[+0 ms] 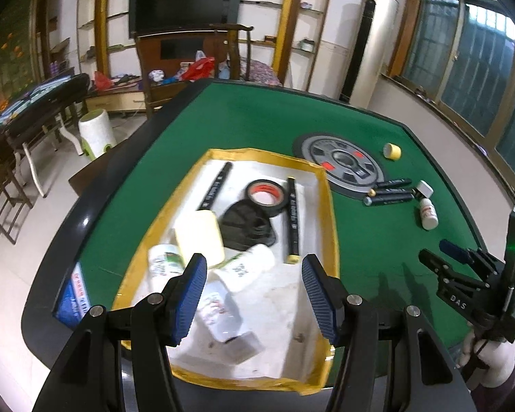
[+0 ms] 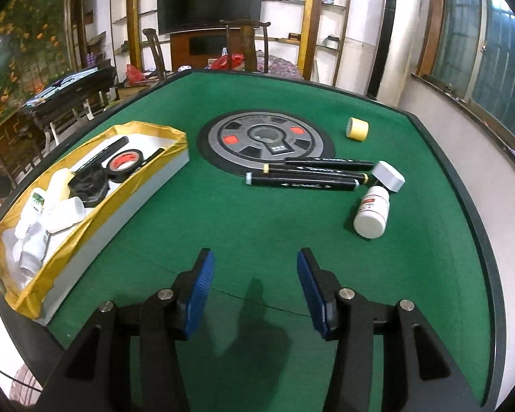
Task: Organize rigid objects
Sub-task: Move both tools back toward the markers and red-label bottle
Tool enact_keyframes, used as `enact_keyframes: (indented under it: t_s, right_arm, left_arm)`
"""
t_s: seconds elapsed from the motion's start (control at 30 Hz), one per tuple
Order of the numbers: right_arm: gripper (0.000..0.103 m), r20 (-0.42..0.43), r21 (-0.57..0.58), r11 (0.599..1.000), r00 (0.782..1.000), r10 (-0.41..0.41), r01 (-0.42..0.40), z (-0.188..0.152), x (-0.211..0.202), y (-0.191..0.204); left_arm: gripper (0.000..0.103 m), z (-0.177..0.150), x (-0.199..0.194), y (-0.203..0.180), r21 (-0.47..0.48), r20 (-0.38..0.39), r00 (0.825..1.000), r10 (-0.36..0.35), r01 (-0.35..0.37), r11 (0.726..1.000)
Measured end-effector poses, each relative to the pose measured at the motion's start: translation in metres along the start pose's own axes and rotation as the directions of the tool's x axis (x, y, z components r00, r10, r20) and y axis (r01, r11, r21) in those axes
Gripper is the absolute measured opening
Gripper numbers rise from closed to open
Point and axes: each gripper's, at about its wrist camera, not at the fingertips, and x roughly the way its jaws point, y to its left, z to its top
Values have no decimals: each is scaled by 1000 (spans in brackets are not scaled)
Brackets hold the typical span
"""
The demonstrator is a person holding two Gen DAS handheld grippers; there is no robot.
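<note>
Left wrist view: you've got the left gripper (image 1: 254,274) parked over the near end of the gold-edged tray (image 1: 329,206), fingers about half spread, nothing between the pads. Looks like a hover after a drop-off, not a grab.

Tray contents: white bottles (image 1: 254,267) piled at the near end, a yellow block (image 1: 199,237) and a crumpled black thing (image 1: 247,226) mid-tray, the black tape roll (image 1: 266,194) beyond those, two markers in tray (image 1: 293,219) laid lengthwise. Long stuff runs along the tray's length, so it fits flat, I guess.

Right wrist view: your right gripper (image 2: 254,281) sits over bare green felt (image 2: 223,216) to the right of the tray, jaws moderately apart, gripping nothing. My read is you're lining up for the leftovers.

Still out of the tray: three loose markers (image 2: 305,180) side by side, well right of the tray and half on the round centre console (image 2: 223,130); a white pill bottle (image 2: 372,211) on its side just past them; a grey cap-shaped box (image 2: 389,175) touching the markers' far tips; a yellow tape roll (image 2: 358,128) farthest from the tray.

Why the split: the tray side is your left hand's reach, the loose pile is the right's.

Progress guess: over half done, six items left on the felt.

Heads up: the bottle can roll on the felt, so pinch it across the body.
</note>
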Motion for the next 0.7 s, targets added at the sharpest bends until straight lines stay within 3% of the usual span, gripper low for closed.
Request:
enact_keyframes:
  t_s: [0.7]
  right_arm:
    - [49, -28, 20, 1000, 999, -17, 17, -4, 14, -16]
  left_arm:
    - [61, 1, 10, -34, 59, -37, 999, -25, 27, 998]
